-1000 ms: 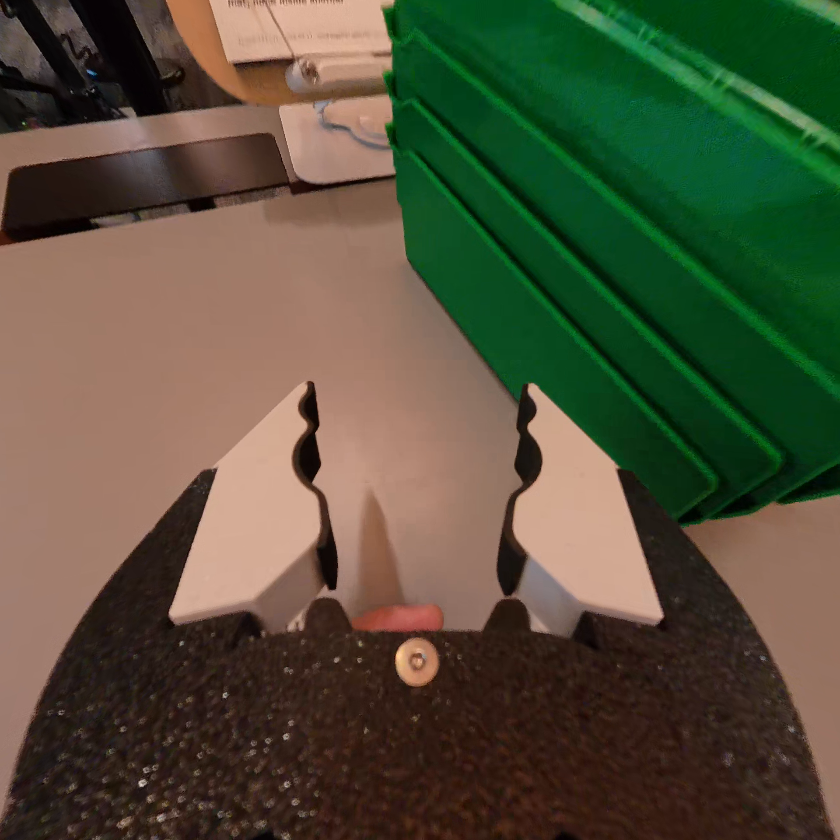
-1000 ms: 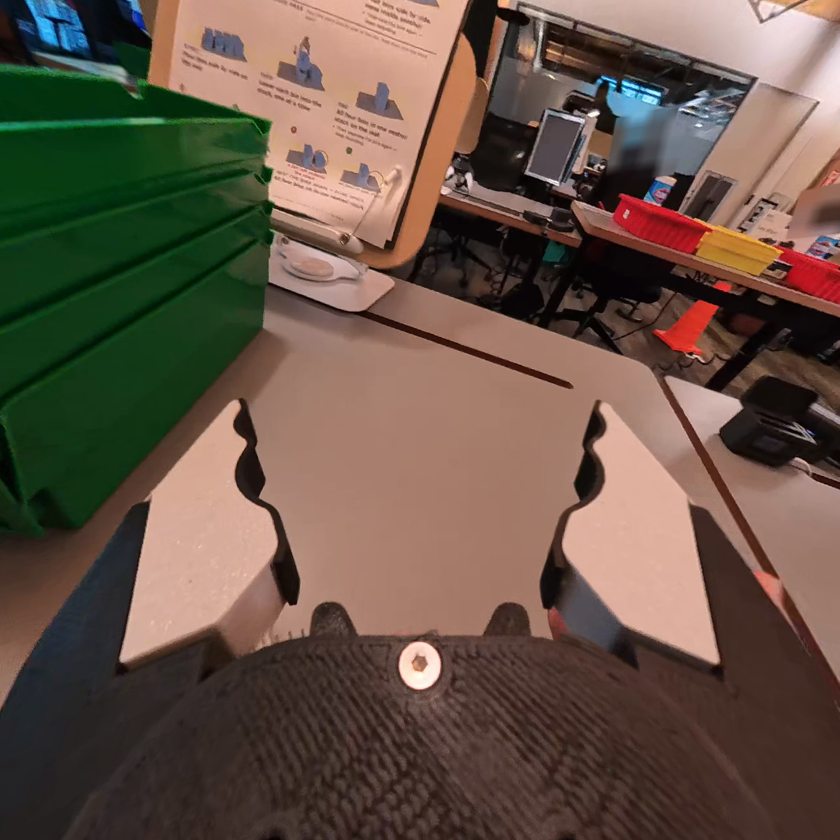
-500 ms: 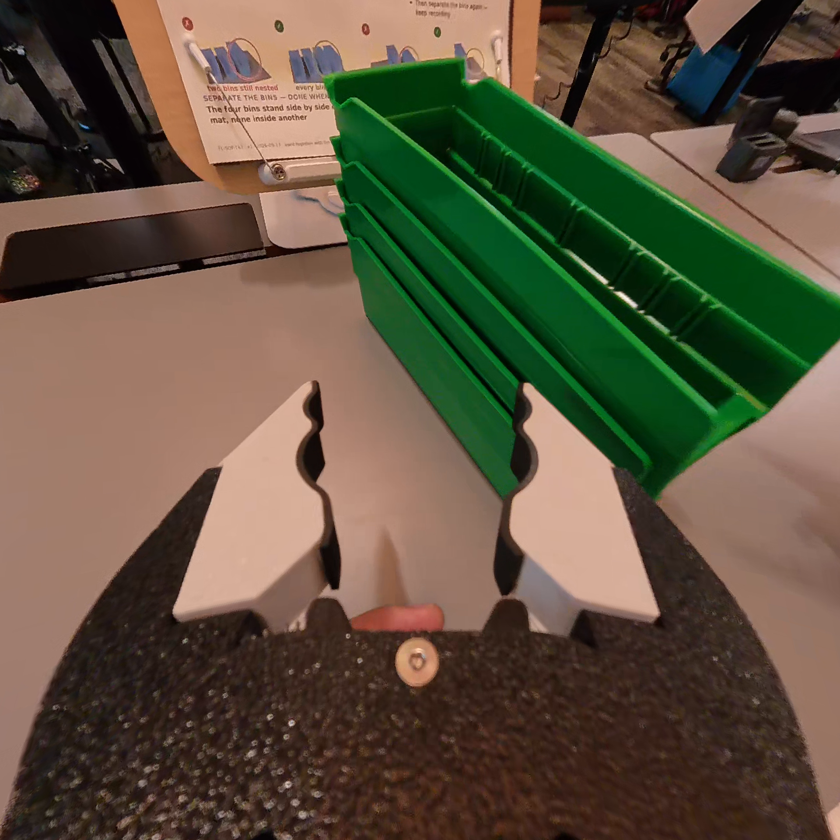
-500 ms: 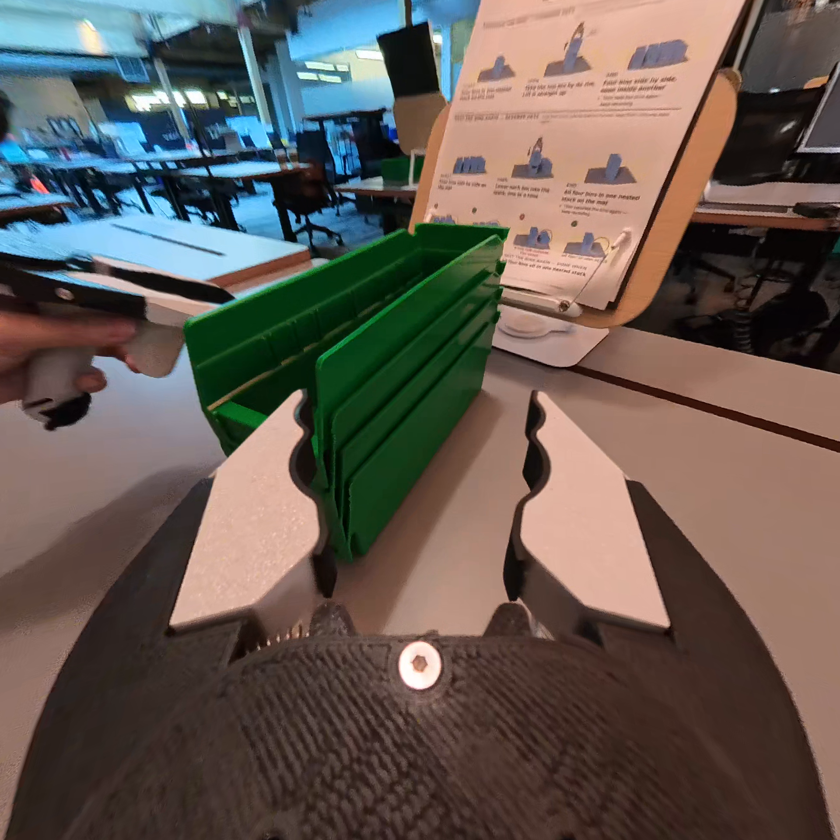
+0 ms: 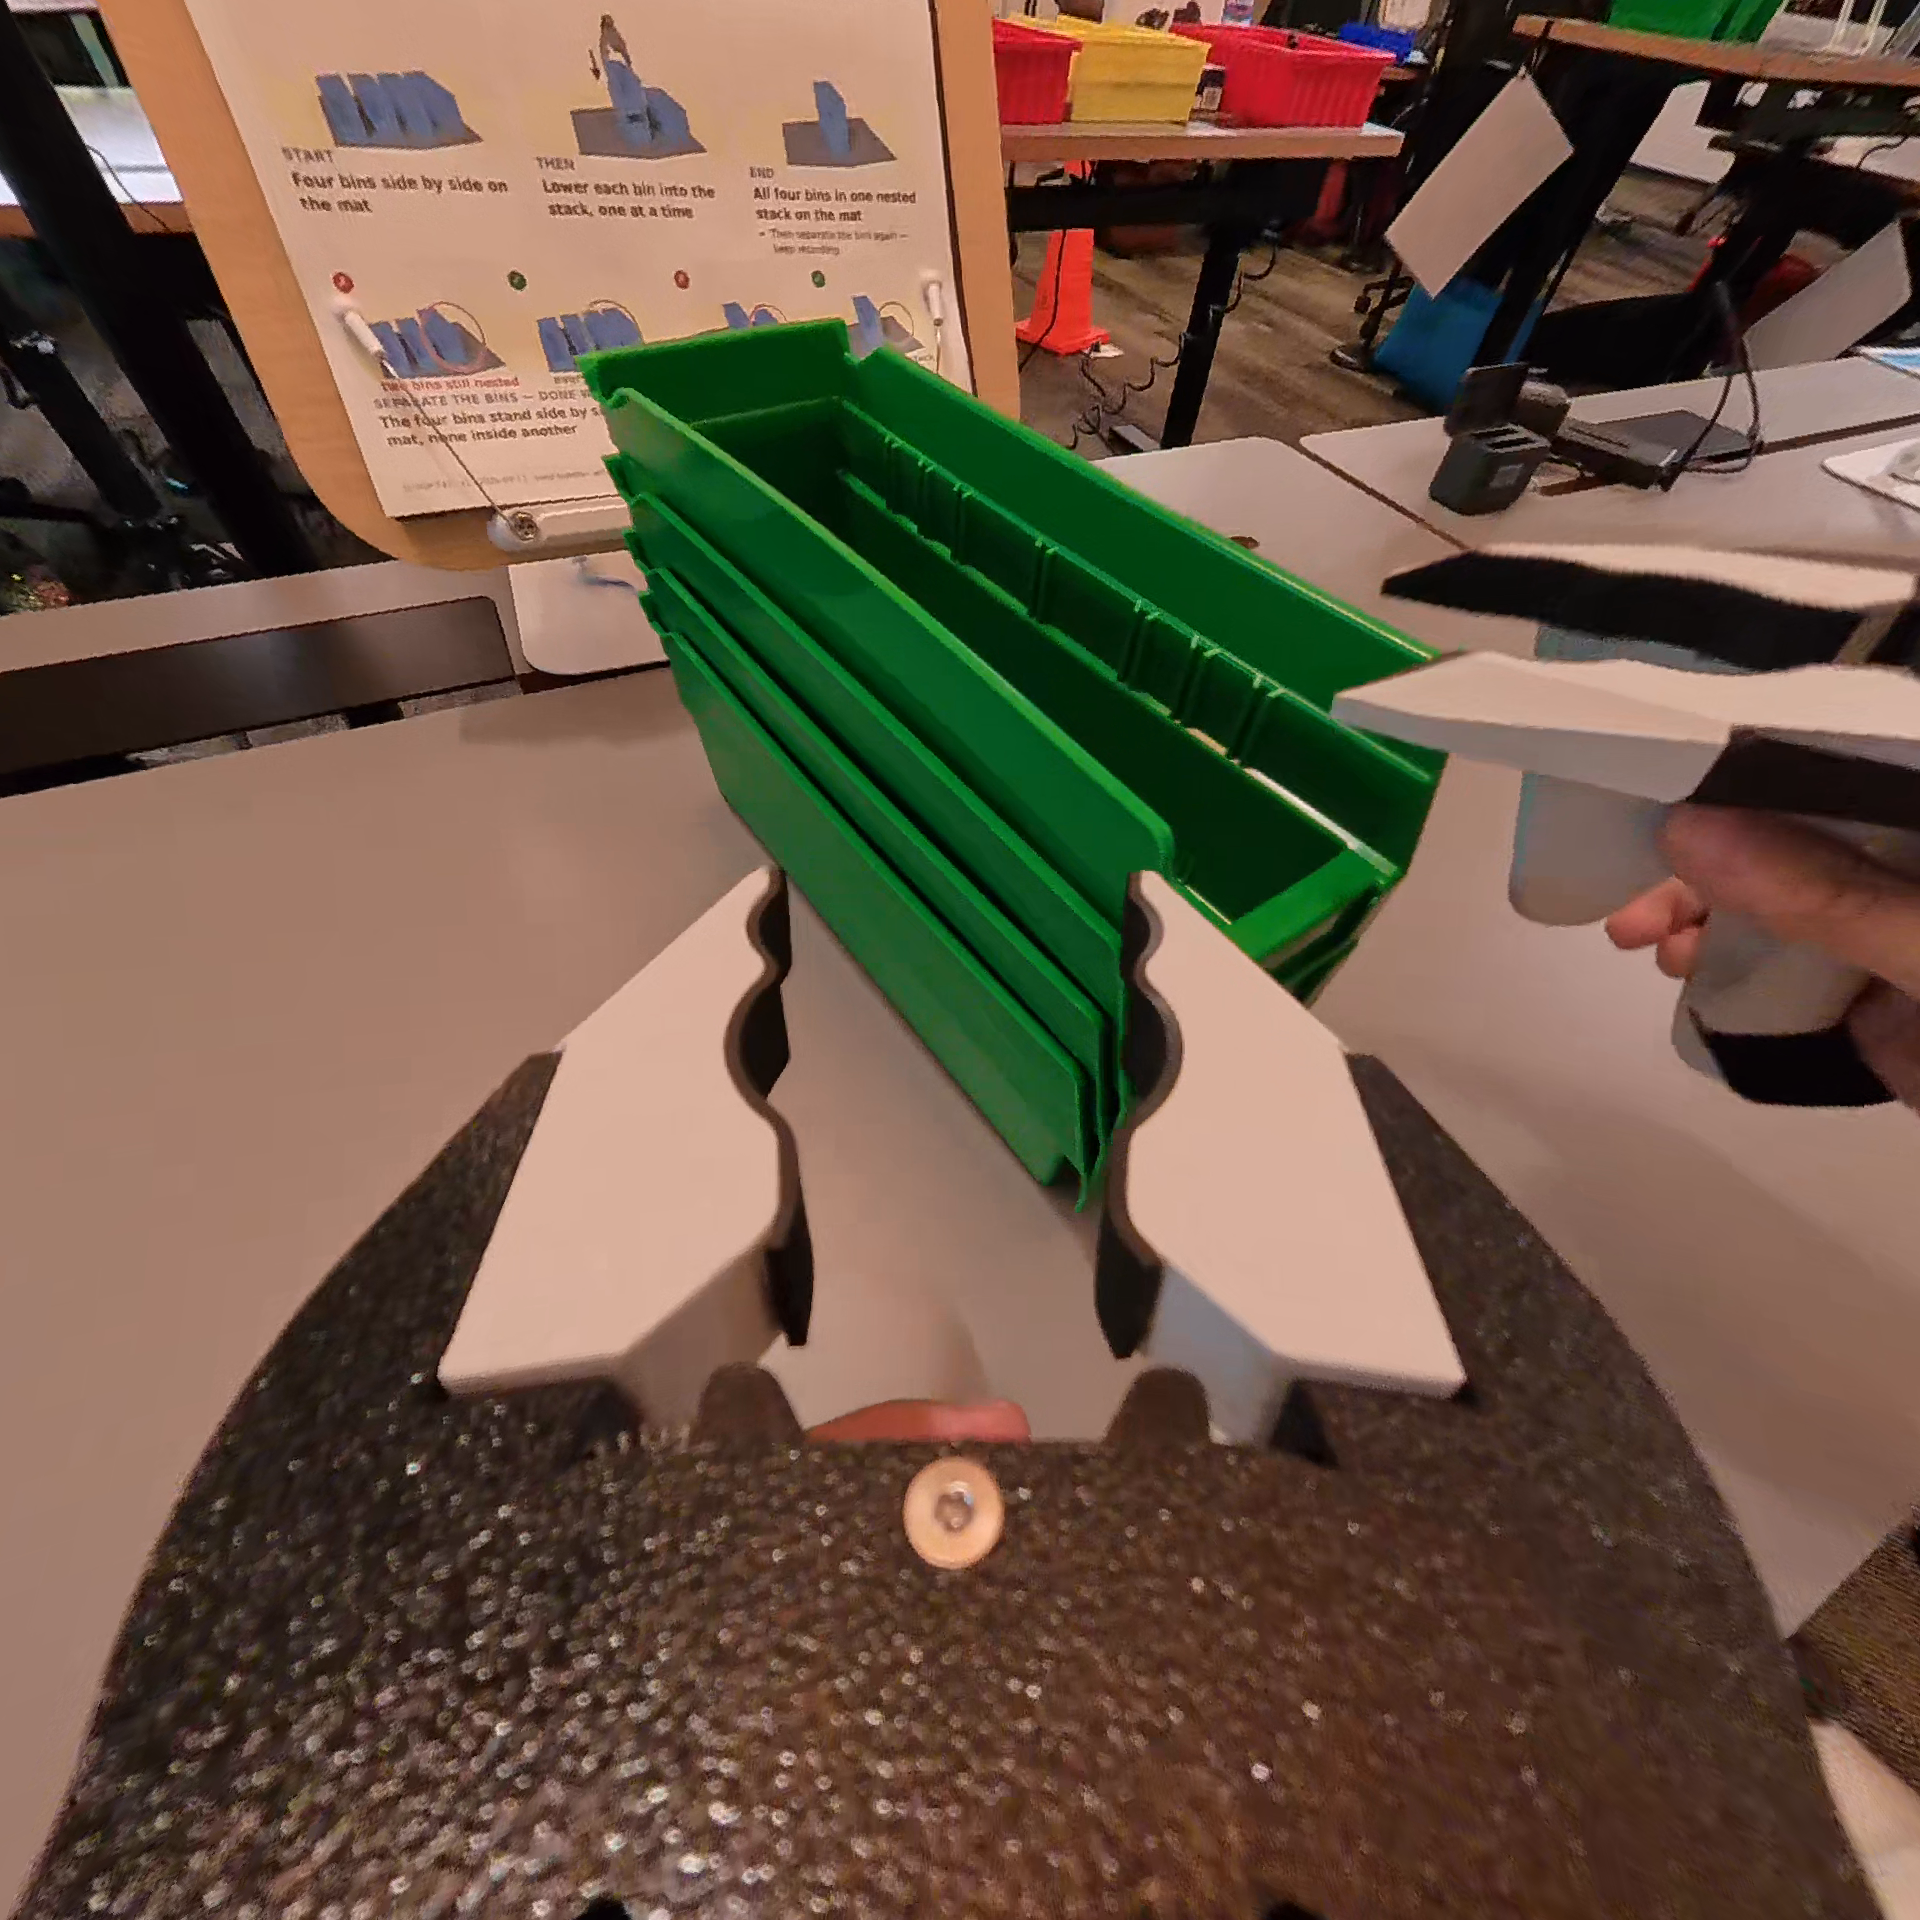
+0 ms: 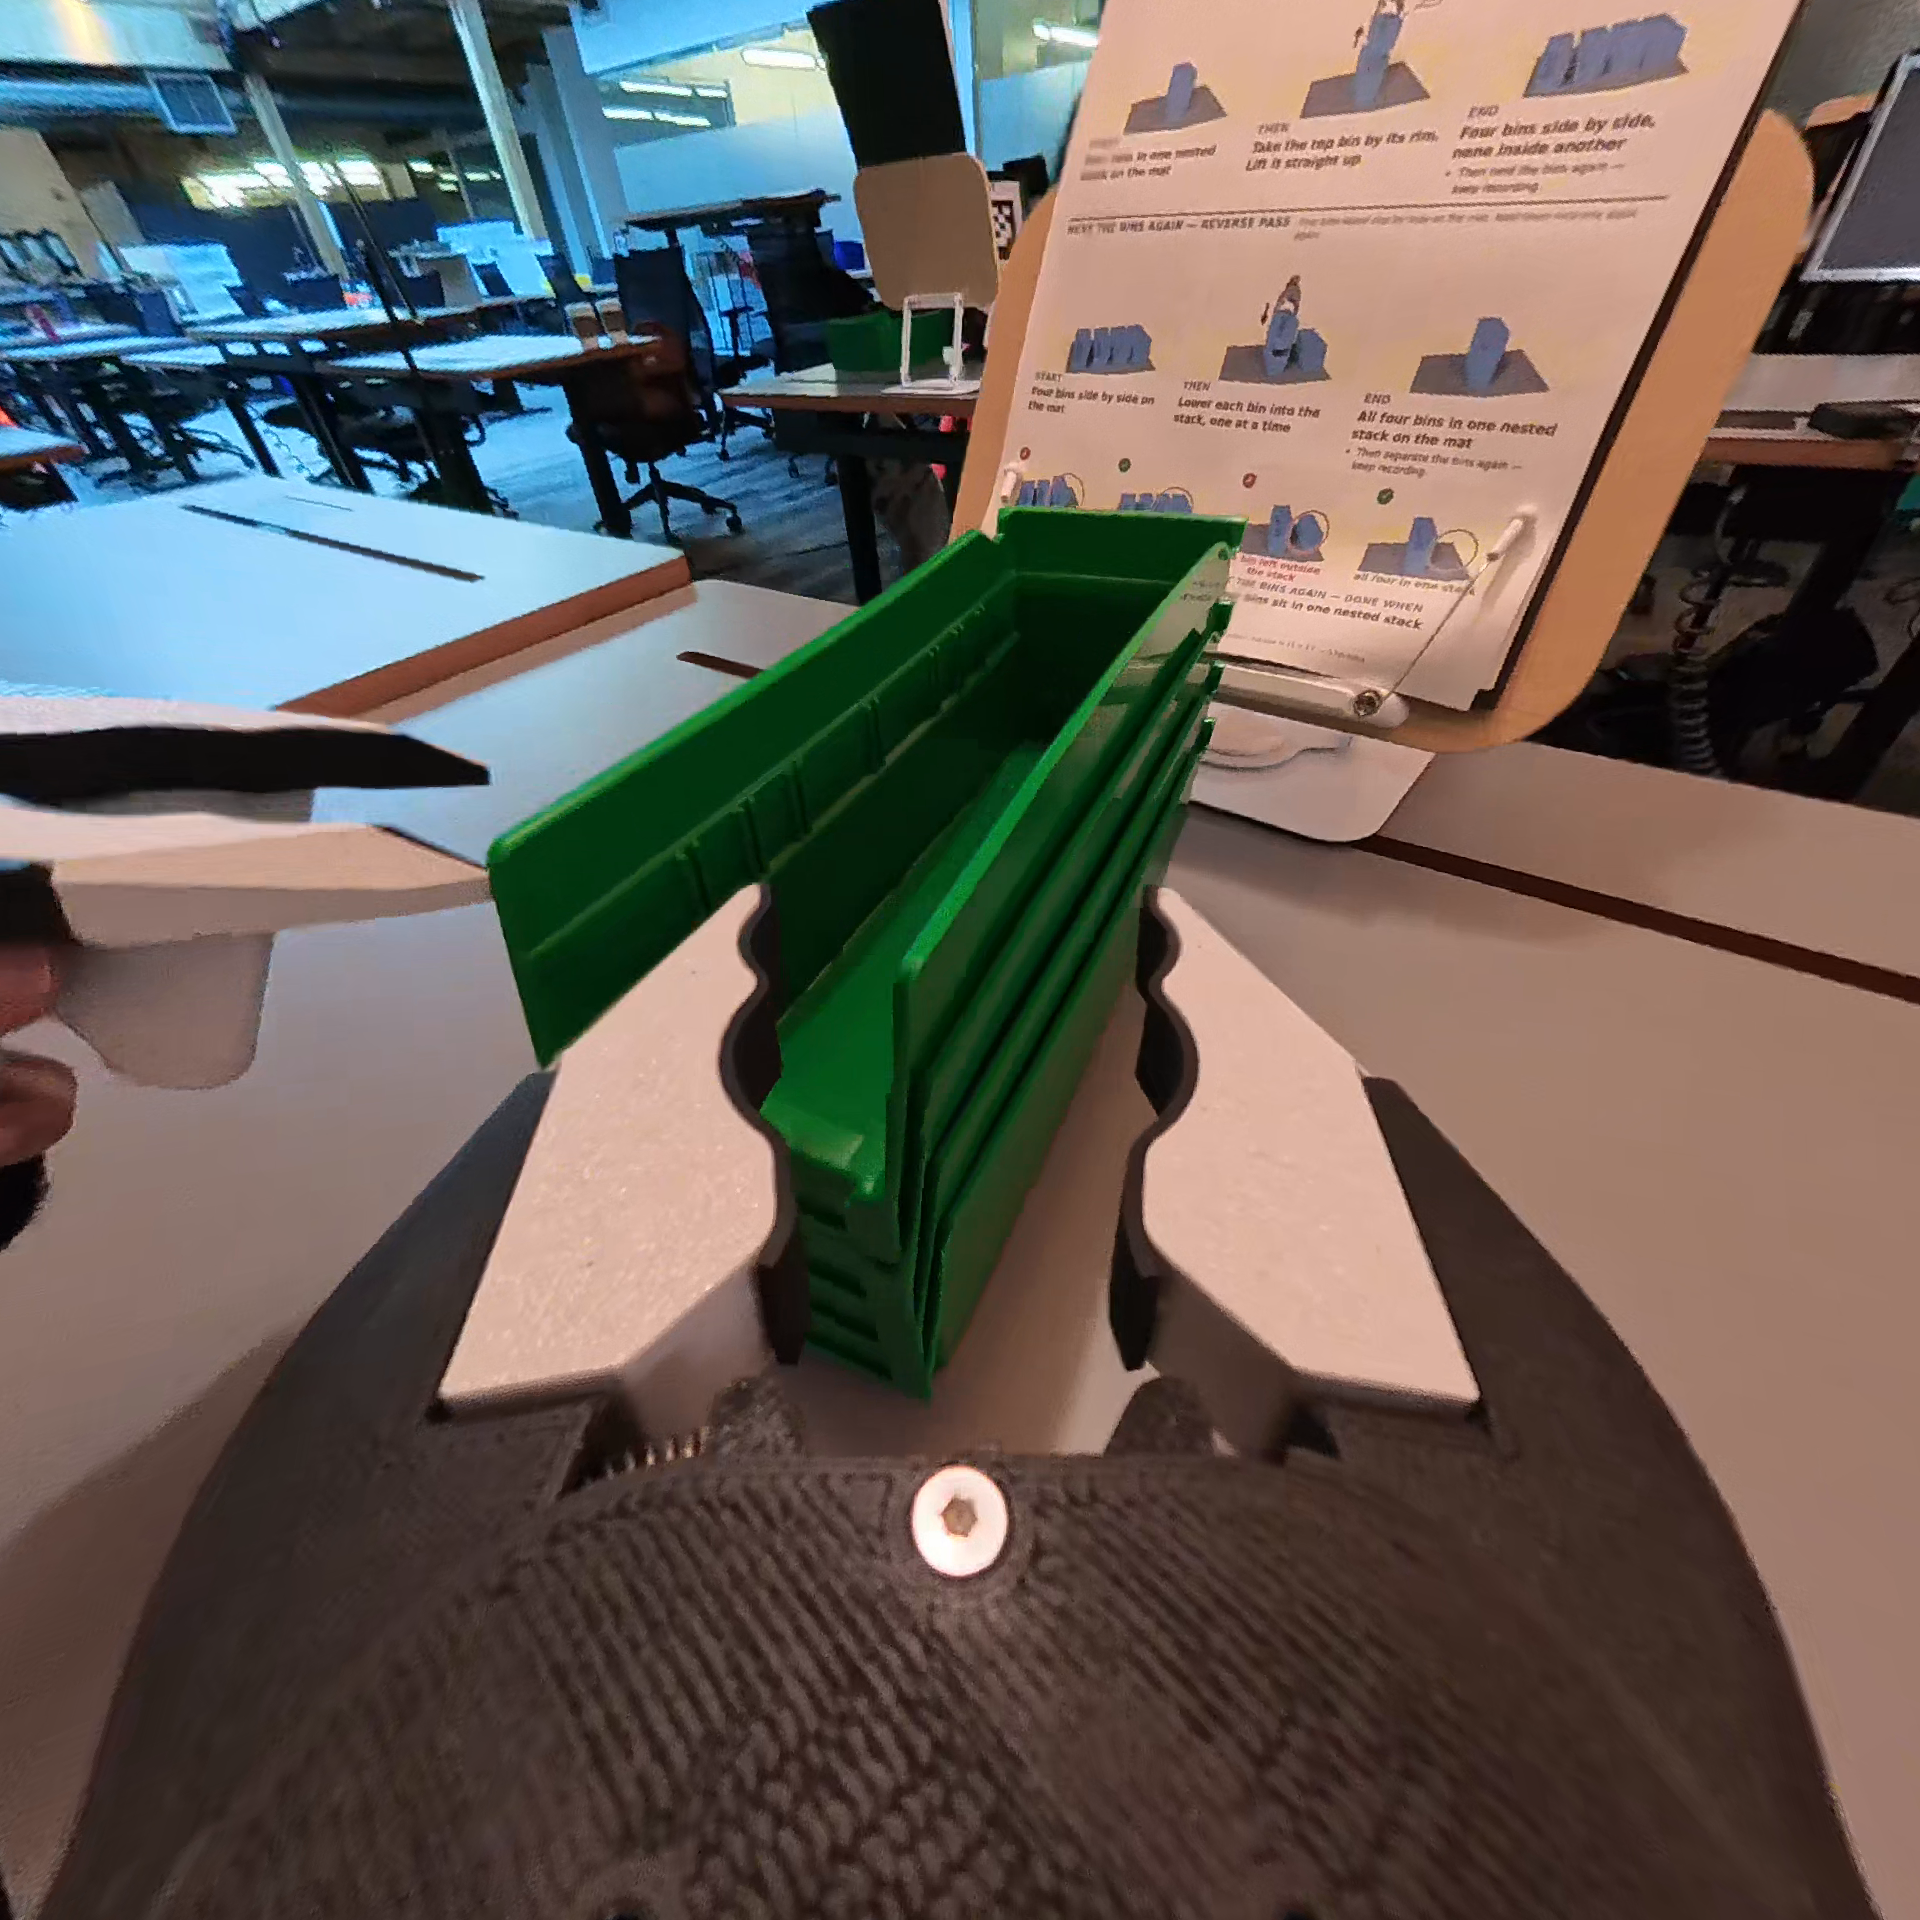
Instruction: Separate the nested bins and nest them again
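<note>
A stack of several nested green bins (image 5: 935, 727) stands on the grey table (image 5: 312, 987), open side up. My left gripper (image 5: 956, 894) is open at the stack's near left corner, with the left wall's end close to its right finger (image 5: 1268, 1164). My right gripper (image 6: 956, 904) is open with the stack's (image 6: 935, 935) near right corner between its fingers; I cannot tell if it touches. Each gripper shows in the other view: the right one (image 5: 1371, 649) beside the top bin's rim, the left one (image 6: 478, 821) at the opposite wall.
An instruction board on a white stand (image 5: 582, 260) rises just behind the bins, also in the right wrist view (image 6: 1403, 364). A dark strip (image 5: 260, 675) crosses the table at back left. A black device (image 5: 1496, 468) sits on the neighbouring table.
Both grippers have risen and turned toward the stack, which now fills the centre of both views. The right gripper's jaws have narrowed. The bins have not moved.
</note>
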A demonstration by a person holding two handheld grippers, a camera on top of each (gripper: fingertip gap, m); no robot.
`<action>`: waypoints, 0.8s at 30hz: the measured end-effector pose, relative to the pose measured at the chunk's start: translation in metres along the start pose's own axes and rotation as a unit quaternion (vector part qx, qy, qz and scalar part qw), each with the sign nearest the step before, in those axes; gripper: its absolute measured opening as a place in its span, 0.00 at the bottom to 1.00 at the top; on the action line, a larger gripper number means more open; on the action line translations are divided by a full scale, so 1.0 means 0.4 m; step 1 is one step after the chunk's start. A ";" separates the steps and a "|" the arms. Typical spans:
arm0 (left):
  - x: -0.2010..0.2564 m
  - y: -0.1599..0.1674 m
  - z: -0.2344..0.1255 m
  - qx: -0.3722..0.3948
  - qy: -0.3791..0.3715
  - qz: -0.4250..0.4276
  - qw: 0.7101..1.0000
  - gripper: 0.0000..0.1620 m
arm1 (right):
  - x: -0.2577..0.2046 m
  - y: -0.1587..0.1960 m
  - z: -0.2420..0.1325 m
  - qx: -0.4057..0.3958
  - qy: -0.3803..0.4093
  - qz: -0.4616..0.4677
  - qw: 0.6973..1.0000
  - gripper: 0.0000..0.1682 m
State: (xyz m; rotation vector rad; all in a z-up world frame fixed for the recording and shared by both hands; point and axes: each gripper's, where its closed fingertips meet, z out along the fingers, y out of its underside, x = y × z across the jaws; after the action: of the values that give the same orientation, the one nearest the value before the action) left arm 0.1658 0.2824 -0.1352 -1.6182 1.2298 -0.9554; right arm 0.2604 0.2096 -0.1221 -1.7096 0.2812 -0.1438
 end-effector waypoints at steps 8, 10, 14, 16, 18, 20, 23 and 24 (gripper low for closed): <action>-0.143 0.059 0.024 -0.024 -0.064 -0.018 0.997 0.43 | -0.010 -0.098 0.165 -0.143 0.002 0.019 0.990 0.75; -0.183 0.090 0.029 -0.034 -0.082 -0.030 0.996 0.44 | -0.029 -0.099 0.221 -0.186 -0.014 0.023 0.982 0.77; -0.243 0.150 0.029 -0.059 -0.109 -0.035 0.992 0.45 | -0.055 -0.061 0.304 -0.272 -0.023 0.020 0.962 0.77; -0.261 0.171 0.022 -0.068 -0.116 -0.034 0.990 0.45 | -0.061 -0.046 0.333 -0.302 -0.020 0.004 0.953 0.76; -0.273 0.189 0.014 -0.074 -0.122 -0.030 0.989 0.45 | -0.052 -0.027 0.354 -0.340 -0.006 -0.002 0.941 0.75; -0.280 0.203 0.004 -0.078 -0.125 -0.027 0.989 0.46 | -0.048 -0.009 0.364 -0.377 -0.002 0.009 0.926 0.74; -0.291 0.218 -0.010 -0.078 -0.126 -0.025 0.989 0.46 | -0.027 0.008 0.371 -0.416 0.016 0.018 0.909 0.70; -0.296 0.224 -0.015 -0.079 -0.125 -0.026 0.989 0.46 | -0.025 0.012 0.370 -0.426 0.017 0.017 0.904 0.68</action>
State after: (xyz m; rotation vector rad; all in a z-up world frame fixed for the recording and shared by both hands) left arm 0.1068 0.3841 -0.2258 -1.8402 1.1162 -0.6743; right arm 0.2878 0.3530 -0.1498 -2.5732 0.4389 -0.0173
